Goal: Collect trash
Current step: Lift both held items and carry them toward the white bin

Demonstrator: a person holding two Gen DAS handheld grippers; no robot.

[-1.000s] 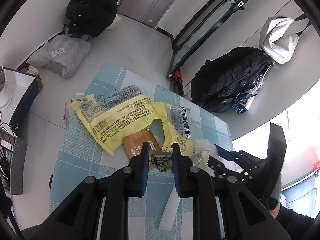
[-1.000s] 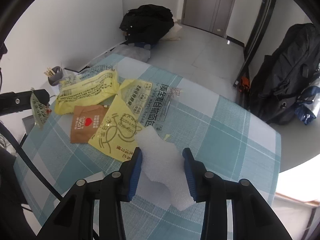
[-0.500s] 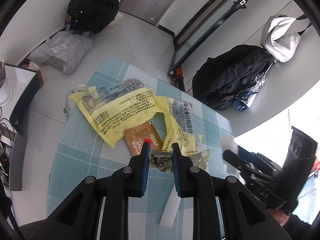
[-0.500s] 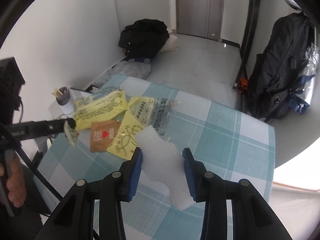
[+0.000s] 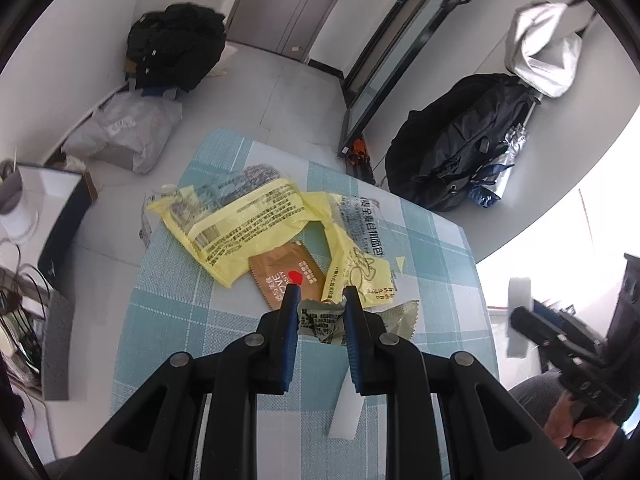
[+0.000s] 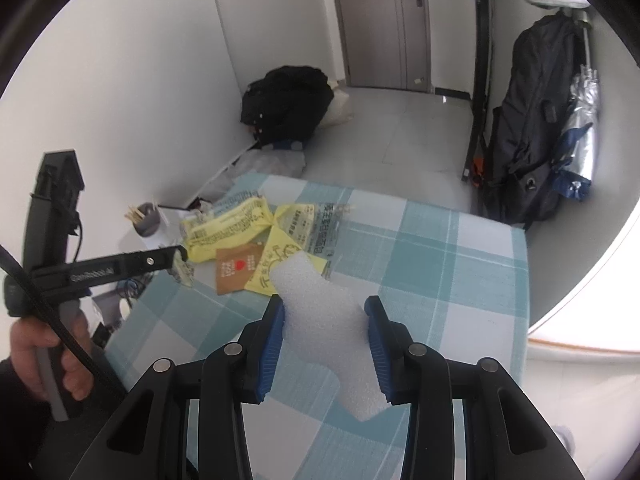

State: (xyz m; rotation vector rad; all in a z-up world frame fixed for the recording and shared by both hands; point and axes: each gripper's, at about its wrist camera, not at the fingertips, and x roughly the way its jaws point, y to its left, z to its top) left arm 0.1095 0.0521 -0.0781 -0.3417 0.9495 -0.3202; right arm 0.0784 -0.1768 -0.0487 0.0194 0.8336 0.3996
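The left gripper [image 5: 320, 300] clamps a crumpled wrapper [image 5: 321, 322] above the checked table [image 5: 168, 320]; the right gripper [image 6: 324, 310] pinches a white foam piece [image 6: 320, 312], long axis running forward-left, its near end partly hidden

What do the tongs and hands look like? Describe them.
Both tongs, left and right, are black linkage frames with silver rivets and blue ribbed pads. Seen from the right camera, the left one bears white lettering and a black cable; bare hand, dark sleeve.

crumpled wrapper [image 5: 321, 320] (gripped), white foam [image 6: 324, 316] held aloft
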